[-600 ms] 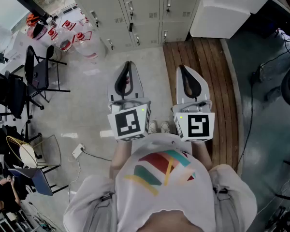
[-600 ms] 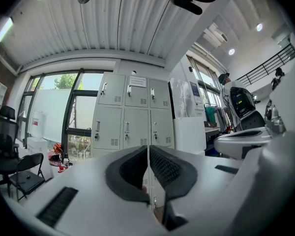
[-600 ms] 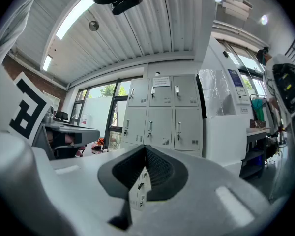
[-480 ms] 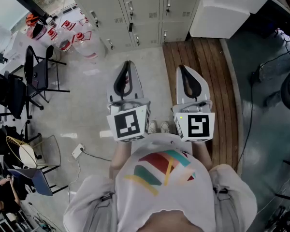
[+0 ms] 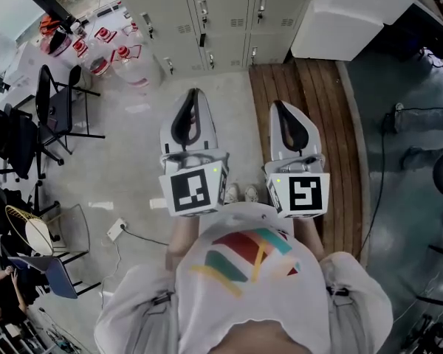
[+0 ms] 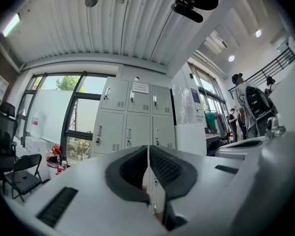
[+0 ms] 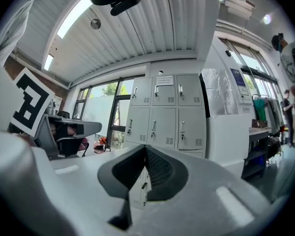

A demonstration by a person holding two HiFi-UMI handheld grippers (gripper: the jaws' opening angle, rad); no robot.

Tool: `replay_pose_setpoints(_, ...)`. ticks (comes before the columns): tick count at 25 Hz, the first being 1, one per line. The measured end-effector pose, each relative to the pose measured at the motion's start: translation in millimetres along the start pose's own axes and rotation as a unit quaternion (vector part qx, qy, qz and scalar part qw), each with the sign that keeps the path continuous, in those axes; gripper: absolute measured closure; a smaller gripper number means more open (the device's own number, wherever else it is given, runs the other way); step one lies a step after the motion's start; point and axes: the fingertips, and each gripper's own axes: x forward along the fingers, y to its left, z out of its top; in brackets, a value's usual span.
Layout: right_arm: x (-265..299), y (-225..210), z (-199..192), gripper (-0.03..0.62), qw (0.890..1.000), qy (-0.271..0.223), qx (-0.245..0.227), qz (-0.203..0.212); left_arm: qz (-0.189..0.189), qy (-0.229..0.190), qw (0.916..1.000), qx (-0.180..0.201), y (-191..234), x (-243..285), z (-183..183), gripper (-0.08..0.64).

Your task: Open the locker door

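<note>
I hold both tools out in front of my chest, side by side and pointing toward the top of the head view. My left gripper [image 5: 194,96] has its dark pads pressed flat together with nothing between them; its own view shows only a thin seam where they meet. My right gripper [image 5: 277,105] is the same, its jaws fully closed and empty. The marker cubes [image 5: 192,189] sit just above my shirt [image 5: 244,260] in the lower middle of the frame.

The bank of grey lockers [image 5: 207,17] stands along the top edge of the head view, well apart from both tips. In the right gripper view it fills the centre of the frame as three columns of doors [image 7: 164,114]. Every door I can see is shut, each with a small handle and a vent slot.

A wooden platform [image 5: 303,124] runs under my right gripper toward the lockers. A white cabinet [image 5: 340,13] stands at its far end, just right of them. Water jugs [image 5: 122,61] and black chairs [image 5: 55,113] sit at the upper left. A power strip [image 5: 118,231] lies on the floor at the lower left.
</note>
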Motion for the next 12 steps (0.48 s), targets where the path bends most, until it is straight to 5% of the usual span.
replay_pose_setpoints(4,2,12,5,0.588,0.999,-0.013,0.034,0.009,-0.003,0.002,1.0,0.003,15,-7,-1,0.537)
replay_pose_setpoints(12,9,40,-13,0.588,1.0,0.01,0.014,0.025,0.028,0.015,0.9994,-0.014,55,-9,-19,0.537)
